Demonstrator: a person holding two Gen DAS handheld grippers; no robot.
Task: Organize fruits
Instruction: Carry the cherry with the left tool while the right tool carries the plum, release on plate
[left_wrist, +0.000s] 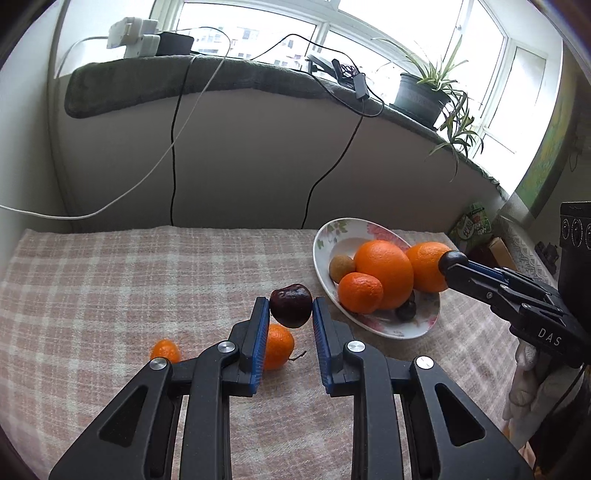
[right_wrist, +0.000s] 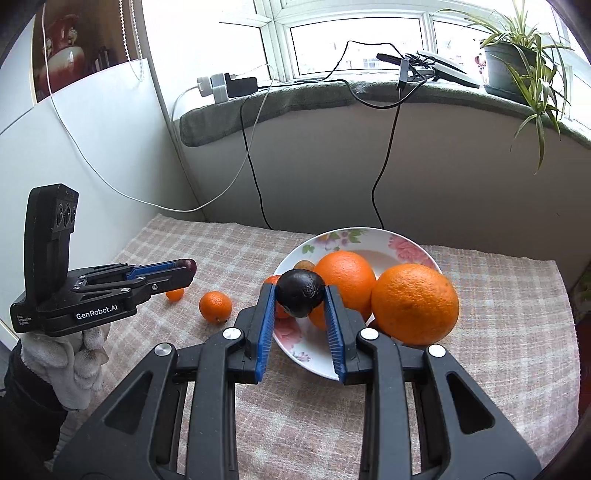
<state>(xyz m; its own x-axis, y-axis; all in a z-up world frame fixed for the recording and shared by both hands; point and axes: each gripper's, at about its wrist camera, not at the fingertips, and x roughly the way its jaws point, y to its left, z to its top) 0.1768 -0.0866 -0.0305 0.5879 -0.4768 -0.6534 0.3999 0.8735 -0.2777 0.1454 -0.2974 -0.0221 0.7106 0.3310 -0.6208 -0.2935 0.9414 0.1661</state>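
My left gripper (left_wrist: 291, 308) is shut on a dark red plum (left_wrist: 291, 305) and holds it above the checked cloth, left of the floral plate (left_wrist: 327, 236). My right gripper (right_wrist: 301, 295) is shut on a dark plum (right_wrist: 301, 292) and holds it over the plate's (right_wrist: 373, 236) near left rim. The plate holds two large oranges (left_wrist: 384, 271) (right_wrist: 415, 302), a mandarin (left_wrist: 360, 292), a kiwi (left_wrist: 341, 266) and a dark plum (left_wrist: 406, 311). Two mandarins lie on the cloth, one larger (left_wrist: 279, 345) (right_wrist: 215, 306) and one small (left_wrist: 166, 350) (right_wrist: 174, 294).
The table is covered by a pink checked cloth (left_wrist: 147, 280) and stands against a wall. Cables (left_wrist: 173, 166) hang down from the windowsill. A potted plant (left_wrist: 421, 96) stands on the sill. A green package (left_wrist: 474, 223) lies past the table's right end.
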